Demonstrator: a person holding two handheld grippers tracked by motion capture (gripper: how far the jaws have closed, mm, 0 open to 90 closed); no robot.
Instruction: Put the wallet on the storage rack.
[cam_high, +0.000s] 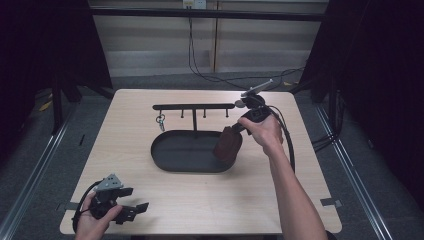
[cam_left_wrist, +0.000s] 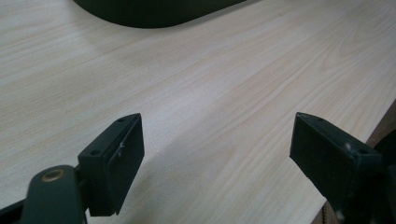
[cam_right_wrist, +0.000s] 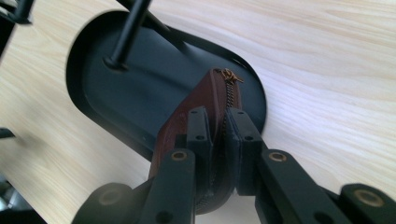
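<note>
The right gripper (cam_right_wrist: 218, 135) is clamped on a small brown leather pouch (cam_right_wrist: 205, 107), its two black jaws pinching the zipped top edge from either side, so that the pouch hangs down from the grip. In the high view the pouch (cam_high: 228, 142) dangles over the right end of the black oval tray (cam_high: 170, 155), its lower edge at or just above the tray's rim; whether it already touches the tray floor I cannot tell. The pouch looks light and soft: leather that will fold and swing rather than hold its shape, though the zipper line gives one firmer seam. That seam is the sensible place to hold it, as now, since a pinch on the flat side would likely let the smooth leather slip or bunch. It does not look fragile, so a short drop into the tray should do no harm, but a limp thing like this may flop over the rim unless it is let go well inside the tray. From the tray rises a post bearing a hook bar (cam_high: 194, 106), with a key ring (cam_high: 160, 120) hanging at its left end. The left gripper (cam_high: 131, 211) rests near the table's (cam_high: 300, 170) front left corner, well apart from the tray, its jaws spread wide with nothing between them.
</note>
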